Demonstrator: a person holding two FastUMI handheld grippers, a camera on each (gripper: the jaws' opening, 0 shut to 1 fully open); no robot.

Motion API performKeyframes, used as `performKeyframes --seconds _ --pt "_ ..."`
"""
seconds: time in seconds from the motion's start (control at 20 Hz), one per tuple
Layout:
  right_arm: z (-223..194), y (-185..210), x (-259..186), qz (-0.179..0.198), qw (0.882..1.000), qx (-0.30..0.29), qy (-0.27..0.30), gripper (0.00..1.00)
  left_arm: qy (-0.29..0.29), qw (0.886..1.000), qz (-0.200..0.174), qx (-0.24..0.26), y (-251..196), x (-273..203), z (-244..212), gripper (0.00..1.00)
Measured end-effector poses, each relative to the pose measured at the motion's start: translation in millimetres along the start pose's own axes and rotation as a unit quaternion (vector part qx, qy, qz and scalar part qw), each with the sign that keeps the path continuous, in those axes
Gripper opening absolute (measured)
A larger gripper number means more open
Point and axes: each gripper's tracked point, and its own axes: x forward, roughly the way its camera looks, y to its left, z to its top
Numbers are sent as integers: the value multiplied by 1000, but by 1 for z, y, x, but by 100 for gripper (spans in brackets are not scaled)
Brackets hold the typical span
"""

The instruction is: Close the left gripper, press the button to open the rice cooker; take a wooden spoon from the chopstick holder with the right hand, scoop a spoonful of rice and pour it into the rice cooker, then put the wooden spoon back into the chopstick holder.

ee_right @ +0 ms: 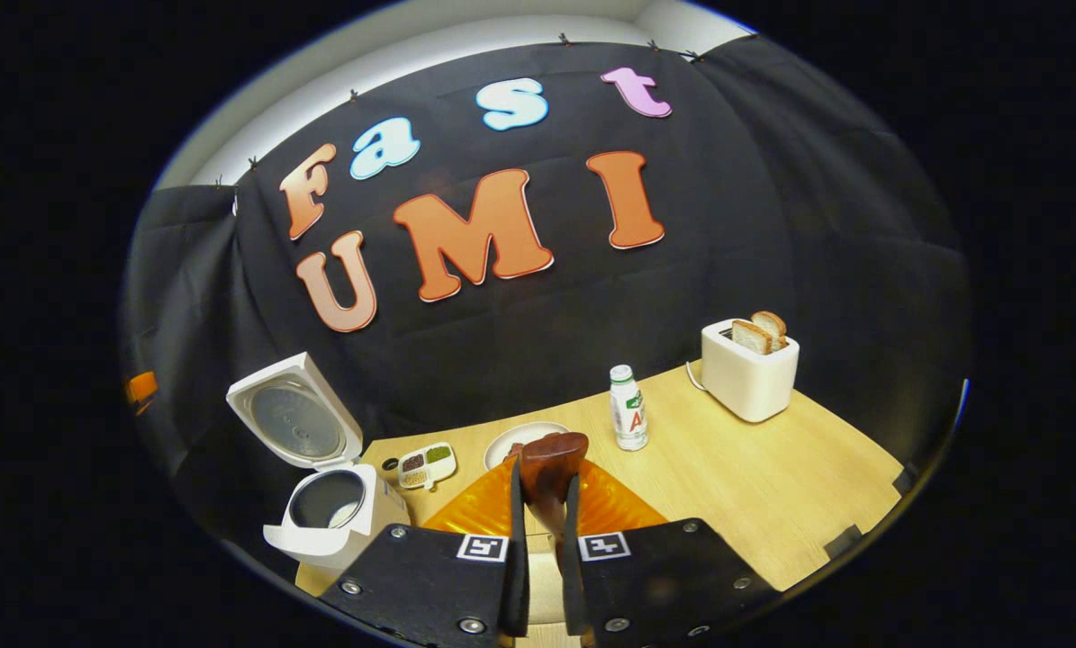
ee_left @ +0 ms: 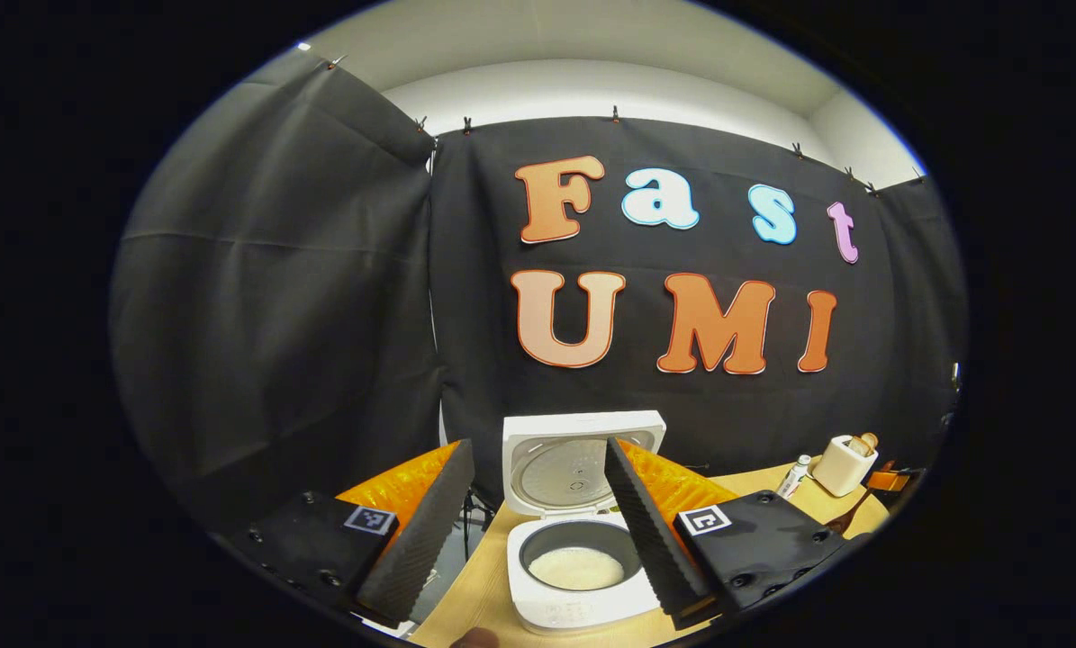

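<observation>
The white rice cooker (ee_left: 574,612) stands open on the wooden table, its lid (ee_left: 583,459) raised upright and white rice in its pot (ee_left: 576,567). My left gripper (ee_left: 538,443) hovers in front of it, open wide, with the cooker framed between its fingers. In the right gripper view the cooker (ee_right: 330,522) sits at the lower left with the lid (ee_right: 294,418) tipped back. My right gripper (ee_right: 545,490) is shut on the handle of a dark wooden spoon (ee_right: 551,454), whose bowl sticks out past the fingertips above the table. I cannot tell whether the spoon carries rice.
A sectioned dish of grains (ee_right: 427,463) and a white plate (ee_right: 528,434) lie right of the cooker. A small bottle (ee_right: 628,409) stands mid-table, and a white toaster (ee_right: 749,369) with bread slices at the far right. The table (ee_right: 772,486) edge runs along the right.
</observation>
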Motion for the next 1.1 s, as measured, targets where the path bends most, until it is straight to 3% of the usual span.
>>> performKeyframes --seconds 0.2,0.5,0.65,1.1 --pt "-27 28 14 11 999 -32 -2 14 -1 1000 1 4 7 -1 -1 99" --pt "-80 44 35 -2 994 -111 5 14 -1 1000 12 -1 17 -1 -4 99" --pt "-102 40 44 -19 993 -116 10 14 4 1000 14 -7 20 -3 -7 99" --pt "-145 41 53 -7 998 52 42 14 9 1000 26 12 24 -10 -14 99"
